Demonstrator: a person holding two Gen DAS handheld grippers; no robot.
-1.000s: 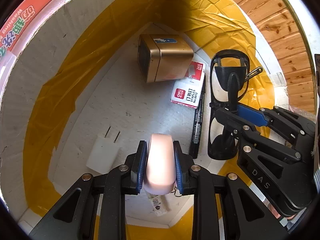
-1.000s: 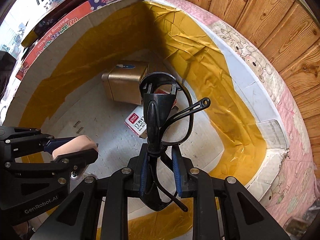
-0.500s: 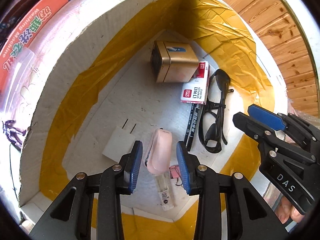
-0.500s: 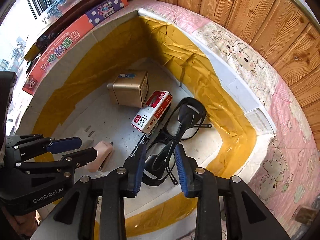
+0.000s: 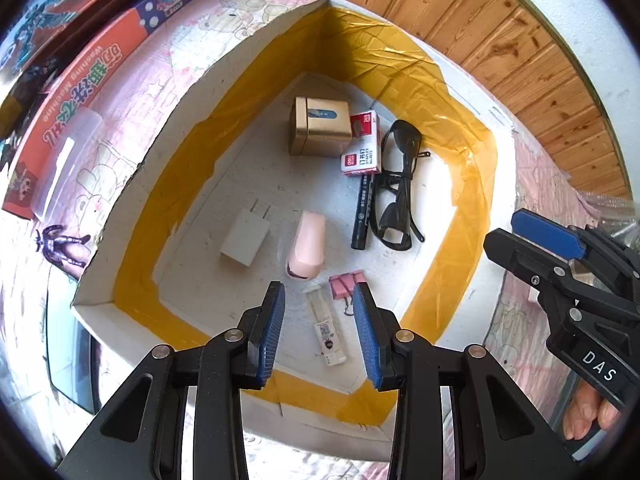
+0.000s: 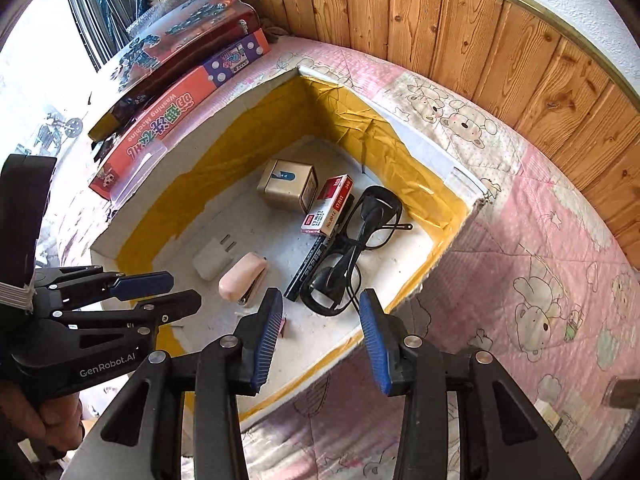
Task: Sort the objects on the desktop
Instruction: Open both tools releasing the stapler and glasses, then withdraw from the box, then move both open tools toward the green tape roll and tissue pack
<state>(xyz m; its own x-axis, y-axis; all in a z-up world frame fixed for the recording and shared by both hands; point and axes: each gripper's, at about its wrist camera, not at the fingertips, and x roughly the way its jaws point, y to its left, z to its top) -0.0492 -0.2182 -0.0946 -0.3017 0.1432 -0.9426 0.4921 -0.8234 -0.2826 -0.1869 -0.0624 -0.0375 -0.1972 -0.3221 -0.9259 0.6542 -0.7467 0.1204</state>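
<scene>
A white cardboard box (image 5: 132, 184) (image 6: 460, 176) lined with yellow tape holds the sorted items. On its floor lie a pink stapler (image 5: 308, 244) (image 6: 242, 278), black glasses (image 5: 400, 184) (image 6: 352, 252), a black marker (image 5: 364, 212), a red-and-white staple box (image 5: 362, 148), a gold box (image 5: 320, 128), a white charger (image 5: 246, 236) and a pink binder clip (image 5: 346, 282). My left gripper (image 5: 318, 332) hangs open above the box's near edge, holding nothing. My right gripper (image 6: 320, 336) is above the near right corner, its jaws opening with nothing between them.
Orange and dark toy boxes (image 6: 160, 120) lie along the left behind the box, with a clear plastic case (image 5: 64, 160) and a purple figurine (image 5: 60, 246). A pink quilted cover (image 6: 540, 260) spreads to the right. A wooden wall (image 6: 440, 20) stands behind.
My left gripper let go of the pink stapler and my right let go of the glasses; both things now lie in the box. Both grippers rose up out of it.
</scene>
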